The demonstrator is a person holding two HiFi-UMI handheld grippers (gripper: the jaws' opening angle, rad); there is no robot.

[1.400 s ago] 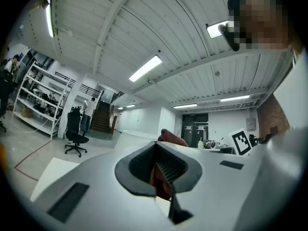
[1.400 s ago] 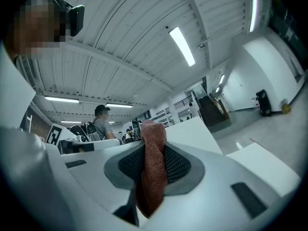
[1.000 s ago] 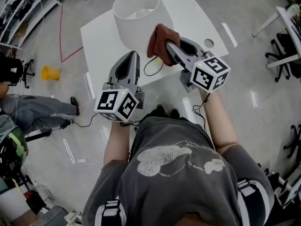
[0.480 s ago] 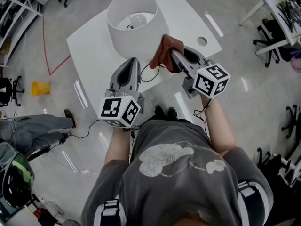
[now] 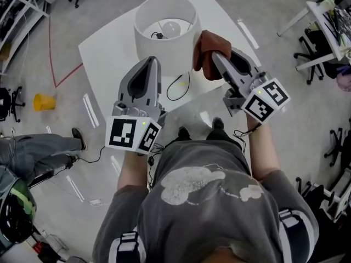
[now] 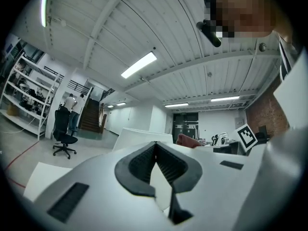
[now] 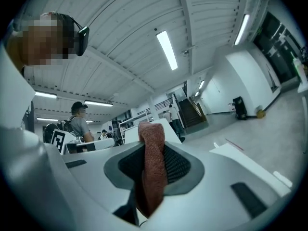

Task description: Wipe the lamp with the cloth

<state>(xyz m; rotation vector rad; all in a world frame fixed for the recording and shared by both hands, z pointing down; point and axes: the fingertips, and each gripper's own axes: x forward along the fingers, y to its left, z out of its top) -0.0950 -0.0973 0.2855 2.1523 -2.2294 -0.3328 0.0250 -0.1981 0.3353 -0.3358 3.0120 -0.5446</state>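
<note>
A lamp with a white drum shade [image 5: 160, 37] and a bare bulb [image 5: 171, 28] stands on the white table [image 5: 104, 53]. My right gripper [image 5: 211, 56] is shut on a reddish-brown cloth [image 5: 204, 52], which sits against the shade's right side. In the right gripper view the cloth [image 7: 153, 170] hangs folded between the jaws of the right gripper [image 7: 153, 146]. My left gripper [image 5: 152, 63] is shut with nothing in it, its tip at the shade's near side. The left gripper [image 6: 155, 144] view shows the shade [image 6: 142, 135] and the cloth [image 6: 187, 140] just beyond the jaws.
The lamp's black cord [image 5: 179, 86] loops on the table near its front edge. On the floor lie a yellow object [image 5: 44, 101] and a red line [image 5: 52, 43]. A seated person's leg [image 5: 38, 147] is at the left. Office chairs [image 5: 323, 53] stand at the right.
Both grippers have moved forward and closer to the lamp. The cloth has shifted from the shade's lower near side to its right side.
</note>
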